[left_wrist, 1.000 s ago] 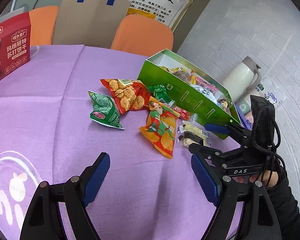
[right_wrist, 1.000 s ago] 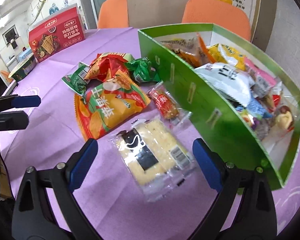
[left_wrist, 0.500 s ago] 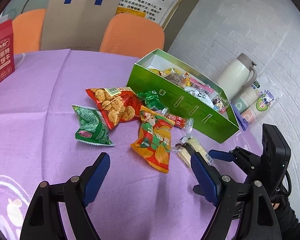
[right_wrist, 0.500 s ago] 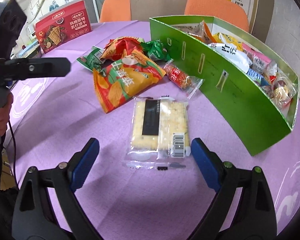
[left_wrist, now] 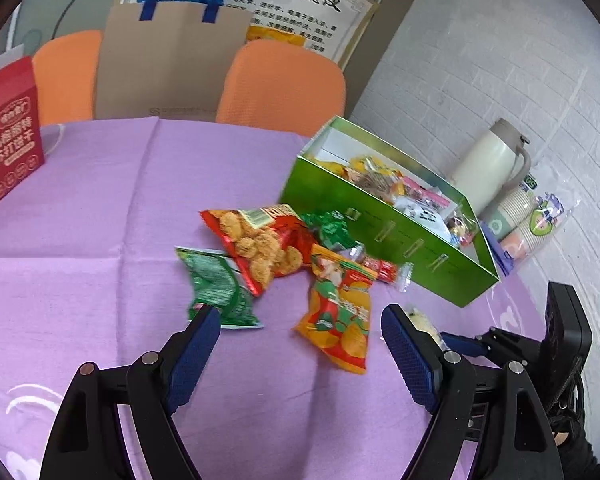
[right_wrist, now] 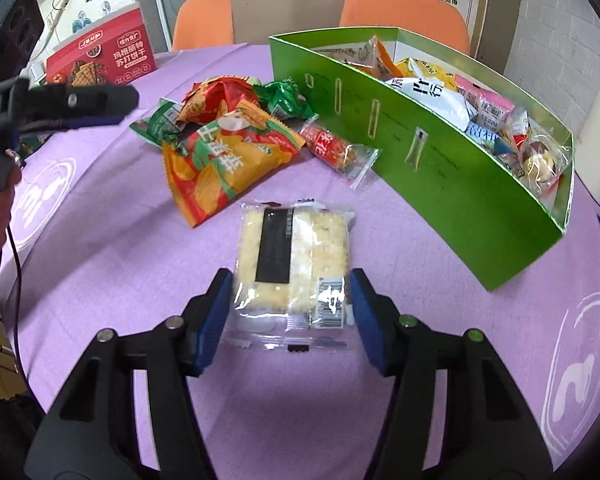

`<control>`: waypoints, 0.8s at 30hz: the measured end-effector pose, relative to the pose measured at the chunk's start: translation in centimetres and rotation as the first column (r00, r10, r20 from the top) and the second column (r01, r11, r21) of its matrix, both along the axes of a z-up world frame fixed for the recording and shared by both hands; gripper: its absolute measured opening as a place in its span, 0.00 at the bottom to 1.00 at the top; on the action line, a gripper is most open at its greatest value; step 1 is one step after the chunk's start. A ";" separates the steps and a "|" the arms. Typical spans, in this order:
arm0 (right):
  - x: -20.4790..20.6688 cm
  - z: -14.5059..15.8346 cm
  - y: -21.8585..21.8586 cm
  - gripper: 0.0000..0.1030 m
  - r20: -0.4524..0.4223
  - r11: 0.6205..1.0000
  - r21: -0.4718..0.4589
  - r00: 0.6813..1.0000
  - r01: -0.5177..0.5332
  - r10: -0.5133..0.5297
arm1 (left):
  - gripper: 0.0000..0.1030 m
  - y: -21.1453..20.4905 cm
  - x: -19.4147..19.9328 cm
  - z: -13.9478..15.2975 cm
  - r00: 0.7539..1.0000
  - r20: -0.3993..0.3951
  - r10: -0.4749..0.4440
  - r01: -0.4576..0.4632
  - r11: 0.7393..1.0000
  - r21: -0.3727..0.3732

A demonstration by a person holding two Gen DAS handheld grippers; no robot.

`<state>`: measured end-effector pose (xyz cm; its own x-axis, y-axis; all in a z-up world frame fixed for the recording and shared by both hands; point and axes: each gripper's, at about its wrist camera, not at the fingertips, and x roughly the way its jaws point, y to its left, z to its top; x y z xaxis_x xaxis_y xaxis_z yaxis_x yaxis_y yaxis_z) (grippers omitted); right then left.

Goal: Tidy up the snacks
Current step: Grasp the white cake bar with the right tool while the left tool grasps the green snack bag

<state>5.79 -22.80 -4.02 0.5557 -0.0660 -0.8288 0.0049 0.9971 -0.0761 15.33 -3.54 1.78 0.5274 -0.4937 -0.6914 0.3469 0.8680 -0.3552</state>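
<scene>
Right wrist view: the clear-wrapped rice cracker pack lies flat on the purple table, just in front of the green box and clear of the other loose snacks. My right tongs straddle its near end; the jaws are closing, the pack between them. The left blue pad sits against the wrapper edge and the right pad looks to be at the barcode side, but I cannot tell whether they press the pack yet.

Beyond the pack, the orange chip bag lies nearest, with the small red sausage-style packet beside it, close to the box wall. Behind those sit a red cracker bag and two green packets. The green box is already filled with mixed snack packs.

Left wrist view: my left tongs hang wide open above the table, holding nothing; the orange chip bag lies on the cloth between and beyond the pads. The green packet is just past the left pad. The right tongs show at lower right, next to a corner of the rice cracker pack.

Farther out: a red biscuit carton, two orange chairs, a paper bag, a cream flask and stacked paper cups.
</scene>
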 end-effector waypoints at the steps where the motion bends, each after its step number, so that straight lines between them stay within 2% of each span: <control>1: -0.1 -0.1 0.2 0.58 0.003 1.000 0.000 1.000 -0.002 0.002 | 0.82 0.8 0.3 0.1 1.000 0.008 0.021 -0.021 1.000 -0.002; 4: -0.2 -0.1 0.4 0.59 0.010 1.000 0.004 1.000 0.001 -0.001 | 0.82 2.4 2.2 -0.6 0.996 -0.018 0.086 -0.086 0.996 -0.006; 6: -0.3 -0.1 0.3 0.59 0.015 1.000 0.014 1.000 0.011 -0.011 | 0.82 2.7 3.6 -1.3 0.995 -0.042 0.093 -0.093 0.996 -0.010; 12: -0.2 -0.1 0.5 0.59 0.014 0.999 0.025 1.000 0.025 -0.025 | 0.69 0.2 4.8 -3.1 0.997 -0.076 -0.006 0.009 0.999 0.038; 15: -0.3 -0.1 0.5 0.60 0.014 0.999 0.030 0.999 0.030 -0.030 | 0.50 -0.3 5.3 -4.5 0.993 -0.117 -0.002 0.009 0.998 0.056; 18: -0.4 0.0 0.5 0.62 0.016 0.999 0.038 0.999 0.028 -0.029 | 0.37 0.2 4.8 -4.7 0.994 -0.108 0.004 0.003 0.998 0.064; 24: 0.1 -0.1 0.7 0.65 0.024 0.999 0.043 0.999 0.028 -0.029 | 0.40 0.6 4.1 -4.7 0.993 -0.108 0.036 -0.028 0.997 0.070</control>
